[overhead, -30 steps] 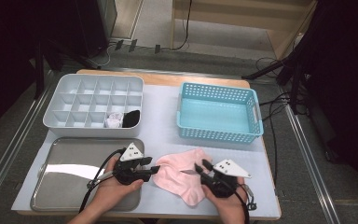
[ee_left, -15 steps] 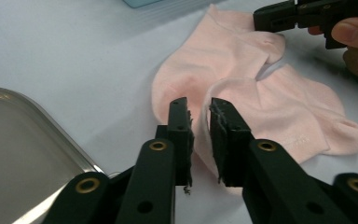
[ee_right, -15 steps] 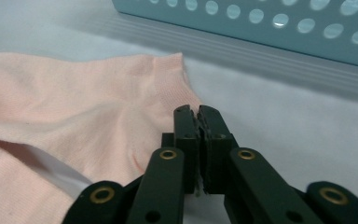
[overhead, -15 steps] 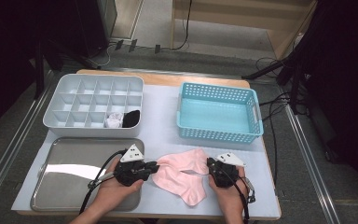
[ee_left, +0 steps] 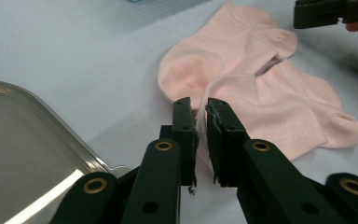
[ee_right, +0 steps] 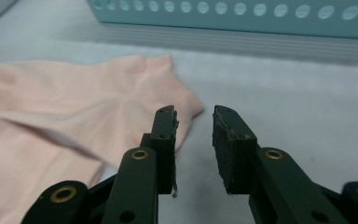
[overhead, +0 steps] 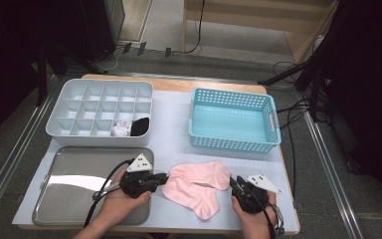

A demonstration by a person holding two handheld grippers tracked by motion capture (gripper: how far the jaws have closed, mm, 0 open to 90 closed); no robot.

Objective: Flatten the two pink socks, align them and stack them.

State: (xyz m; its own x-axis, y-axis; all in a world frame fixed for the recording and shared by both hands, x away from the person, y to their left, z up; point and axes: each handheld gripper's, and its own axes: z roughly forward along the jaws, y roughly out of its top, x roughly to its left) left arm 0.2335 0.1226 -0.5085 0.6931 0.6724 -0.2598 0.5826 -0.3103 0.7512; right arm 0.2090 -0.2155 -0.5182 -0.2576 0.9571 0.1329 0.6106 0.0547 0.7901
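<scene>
Two pale pink socks lie overlapping on the white table near its front edge, one (overhead: 204,173) farther off and one (overhead: 189,196) nearer. My left gripper (overhead: 163,177) comes in from their left. Its jaws have just been closing and are shut on a raised fold of sock edge (ee_left: 204,100), which shows between the pads in the left gripper view (ee_left: 198,106). My right gripper (overhead: 232,182) sits at the socks' right end. Its jaws have just been opening and stand apart (ee_right: 193,115) with nothing between them. The sock's cuff (ee_right: 135,88) lies just beyond its left jaw.
A grey divided organiser (overhead: 55,117) at the back left holds a white roll (overhead: 122,128) and a black roll (overhead: 140,127). A teal basket (overhead: 231,144) stands at the back right. A steel tray (overhead: 74,191) lies at the front left, right beside my left hand.
The right gripper has drawn back to the right, off the socks, and its jaws stand apart. The left gripper has stayed put and closed on the sock's edge.
</scene>
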